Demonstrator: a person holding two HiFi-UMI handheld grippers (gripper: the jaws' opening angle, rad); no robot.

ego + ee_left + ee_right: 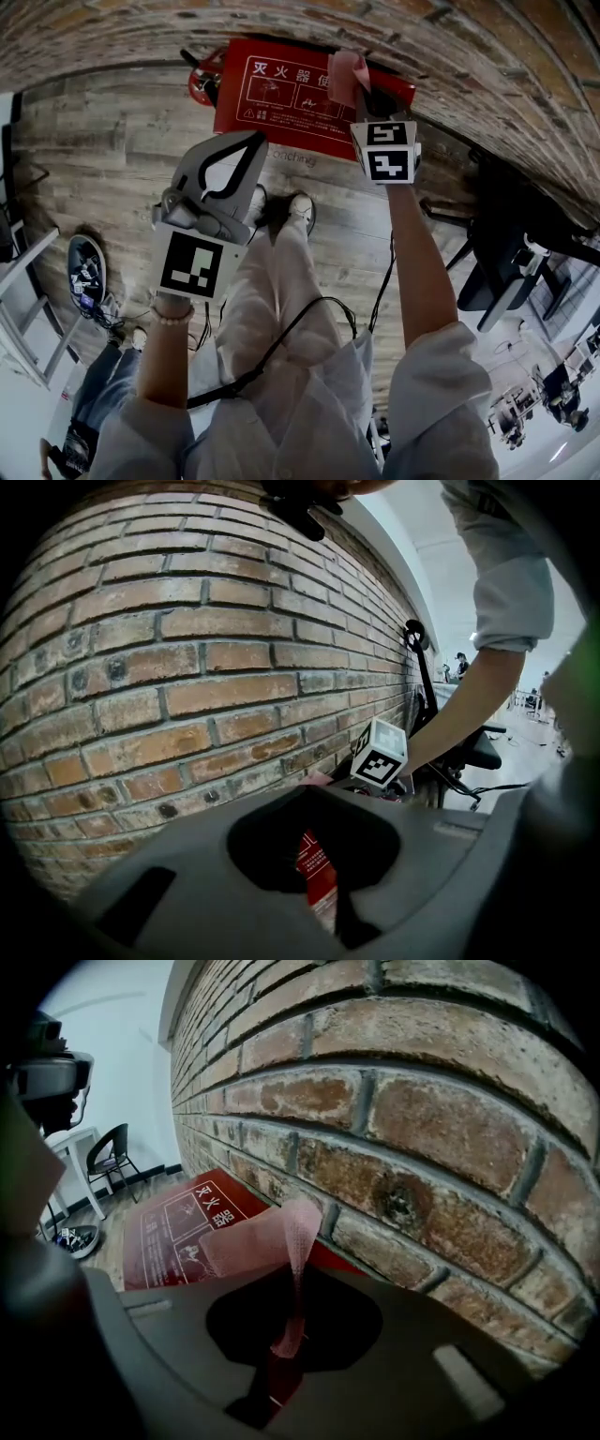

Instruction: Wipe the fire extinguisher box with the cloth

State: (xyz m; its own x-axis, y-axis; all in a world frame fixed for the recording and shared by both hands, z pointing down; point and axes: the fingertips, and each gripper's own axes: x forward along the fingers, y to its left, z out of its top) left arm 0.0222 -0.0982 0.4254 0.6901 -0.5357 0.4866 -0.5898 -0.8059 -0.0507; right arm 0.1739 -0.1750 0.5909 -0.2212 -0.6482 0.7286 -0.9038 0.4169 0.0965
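The red fire extinguisher box (281, 98) stands on the floor against the brick wall, its white-printed face turned up. A pink cloth (345, 77) hangs over the box's top right part, with my right gripper (361, 101) shut on it. In the right gripper view the cloth (272, 1237) rises from the jaws (281, 1354) and folds over above the box (178, 1232). My left gripper (257, 141) hovers just below the box's lower edge, jaws together and holding nothing. In the left gripper view a strip of the box (314, 862) shows past the fingertips.
A brick wall (469, 56) runs along the top, above a wooden plank floor (103, 141). The person's legs and shoes (300, 211) are below the box. A black chair (506, 272) stands at the right. Another person (94, 394) and a dark round object (86, 272) are at the left.
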